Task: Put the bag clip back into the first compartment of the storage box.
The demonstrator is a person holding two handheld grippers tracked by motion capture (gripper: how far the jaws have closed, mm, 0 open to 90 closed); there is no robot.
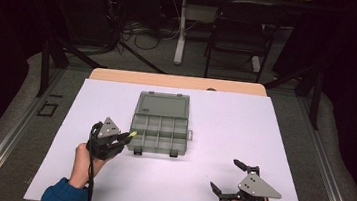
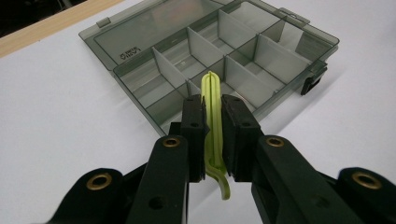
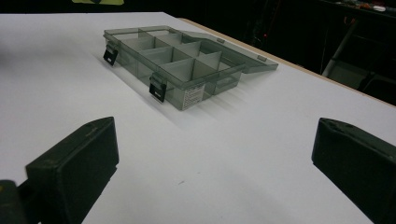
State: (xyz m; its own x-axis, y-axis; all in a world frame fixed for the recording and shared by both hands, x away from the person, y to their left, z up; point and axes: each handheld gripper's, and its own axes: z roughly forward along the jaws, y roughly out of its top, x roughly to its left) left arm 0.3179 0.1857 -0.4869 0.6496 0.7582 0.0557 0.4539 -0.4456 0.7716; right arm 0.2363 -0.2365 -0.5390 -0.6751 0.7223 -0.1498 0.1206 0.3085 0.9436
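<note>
Compartment box (image 1: pixel 158 133) sits mid-table (image 1: pixel 225 115), its open lid (image 1: pixel 162 104) lying flat on the far side; left gripper (image 1: pixel 121 138), just left of the box's near-left corner, pinches a clip (image 2: pixel 213 112), and right gripper (image 1: pixel 227 178) rests well apart, near-right, jaws spread.

A white-topped bench (image 1: pixel 207 194) with a wooden far edge carries a grey translucent compartment box (image 1: pixel 158 132) near its middle, lid (image 1: pixel 162 104) folded open flat onto the surface behind it.
</note>
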